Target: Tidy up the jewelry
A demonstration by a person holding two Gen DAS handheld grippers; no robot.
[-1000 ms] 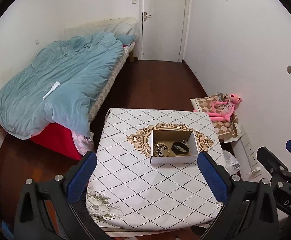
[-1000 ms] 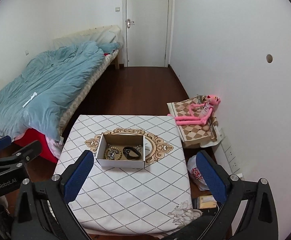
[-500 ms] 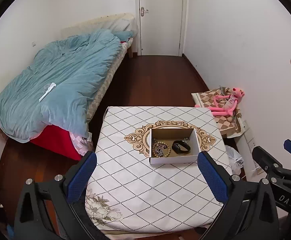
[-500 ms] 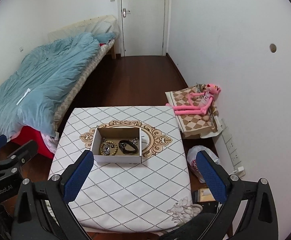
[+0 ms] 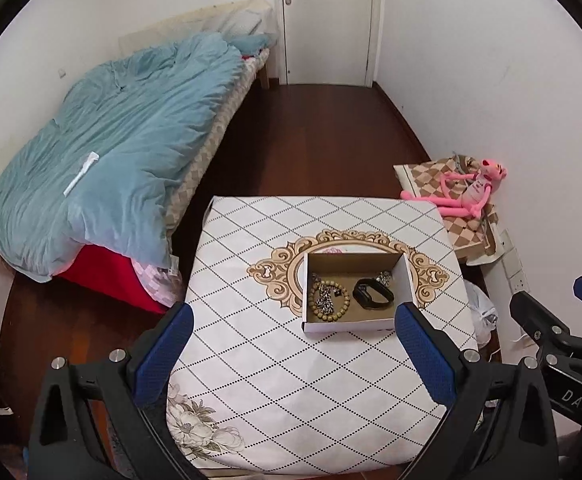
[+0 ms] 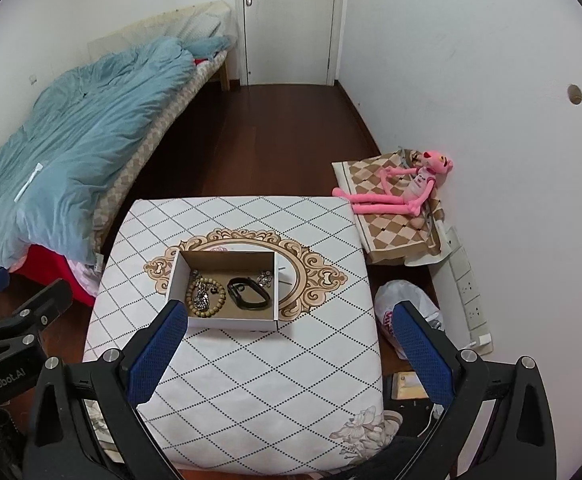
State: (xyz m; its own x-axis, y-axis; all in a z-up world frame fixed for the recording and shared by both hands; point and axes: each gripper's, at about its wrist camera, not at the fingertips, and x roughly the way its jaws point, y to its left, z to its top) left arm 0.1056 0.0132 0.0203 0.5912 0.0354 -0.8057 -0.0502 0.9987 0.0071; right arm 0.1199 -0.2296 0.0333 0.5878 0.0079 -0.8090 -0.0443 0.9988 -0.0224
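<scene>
Right wrist view: box (image 6: pixel 227 322) of jewelry sits ahead-left of right gripper (image 6: pixel 287 354), nearer than left gripper (image 5: pixel 293 354). Both wide open, empty

Ahead of your fingers (image 5: pixel 423 350), whose blue pads look dimpled and rubbery on matt black plastic frames, sits a matt cardboard box (image 5: pixel 355 324). Inside it lie a wooden bead bracelet (image 5: pixel 331 300), a shiny metal chain (image 5: pixel 325 298) and a glossy black band (image 5: pixel 373 294). The desk (image 5: pixel 283 380) wears a smooth printed cloth.
</scene>
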